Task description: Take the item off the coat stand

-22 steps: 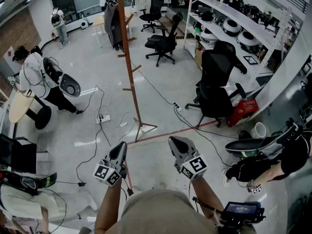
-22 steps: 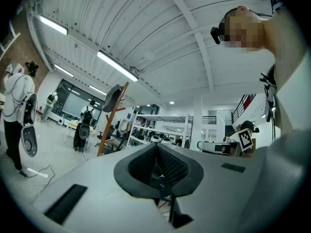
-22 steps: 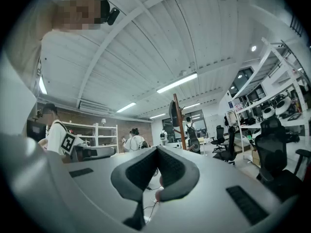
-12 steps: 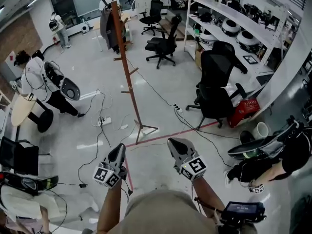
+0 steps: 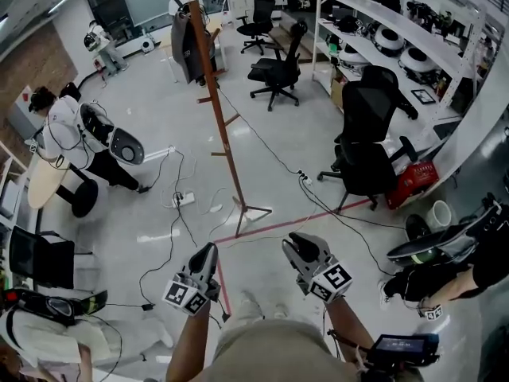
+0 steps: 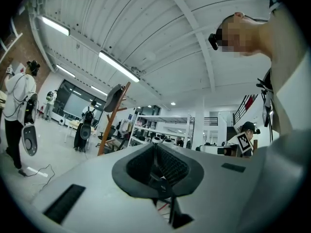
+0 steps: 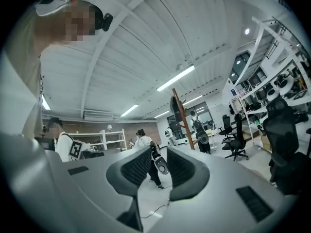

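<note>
Head view, workshop floor, as seen from where I stand.

- Left gripper (image 5: 208,253): near, left of centre, held level. Jaws together, nothing in them; the left gripper view shows the pads (image 6: 167,165) meeting.
- Right gripper (image 5: 299,242): near, right of centre, level. Jaws apart, and only the far room shows through the gap in the right gripper view.
- Coat stand (image 5: 221,118): wooden pole with side pegs, on the grey floor (image 5: 143,213), far of both grippers and well apart from them.
- Item (image 5: 186,48): dark, hanging at the top of the stand on its left side. Neither gripper touches it. What kind of garment it is I cannot tell.
- Red tape (image 5: 296,223): a line on the floor between the stand's foot and the grippers.
- Cables (image 5: 180,201): loose, left of the stand's foot.
- Chairs (image 5: 370,146): black, right of the stand, beside white shelves (image 5: 402,34).
- Person (image 5: 70,130): far left, in white, bent over.
</note>
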The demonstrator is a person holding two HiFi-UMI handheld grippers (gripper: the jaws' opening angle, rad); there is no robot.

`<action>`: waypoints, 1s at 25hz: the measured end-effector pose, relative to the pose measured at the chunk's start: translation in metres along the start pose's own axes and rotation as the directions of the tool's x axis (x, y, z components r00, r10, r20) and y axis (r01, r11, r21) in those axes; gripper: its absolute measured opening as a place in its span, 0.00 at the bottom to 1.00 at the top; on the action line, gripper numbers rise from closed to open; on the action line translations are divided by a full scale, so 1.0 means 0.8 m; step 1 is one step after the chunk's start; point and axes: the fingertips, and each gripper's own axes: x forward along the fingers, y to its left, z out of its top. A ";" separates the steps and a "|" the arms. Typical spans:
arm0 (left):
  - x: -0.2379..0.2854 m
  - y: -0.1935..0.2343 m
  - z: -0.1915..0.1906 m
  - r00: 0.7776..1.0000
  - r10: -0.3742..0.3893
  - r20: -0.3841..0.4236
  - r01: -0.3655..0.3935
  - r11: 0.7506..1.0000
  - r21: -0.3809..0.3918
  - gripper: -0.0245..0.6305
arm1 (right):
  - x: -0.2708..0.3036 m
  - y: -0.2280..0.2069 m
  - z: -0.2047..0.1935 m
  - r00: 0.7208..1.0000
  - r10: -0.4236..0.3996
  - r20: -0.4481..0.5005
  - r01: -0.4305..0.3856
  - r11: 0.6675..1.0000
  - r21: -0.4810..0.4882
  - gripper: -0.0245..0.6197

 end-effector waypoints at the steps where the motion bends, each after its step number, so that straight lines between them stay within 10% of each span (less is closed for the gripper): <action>1: 0.004 0.006 0.001 1.000 -0.005 -0.002 0.005 1.000 -0.003 0.07 | 0.005 -0.003 0.000 1.000 -0.008 -0.001 0.008 1.000 -0.003 0.17; 25: 0.041 0.149 0.028 0.992 -0.117 0.044 0.120 0.990 -0.076 0.19 | 0.125 -0.005 0.018 0.985 -0.135 0.110 0.145 0.986 -0.087 0.17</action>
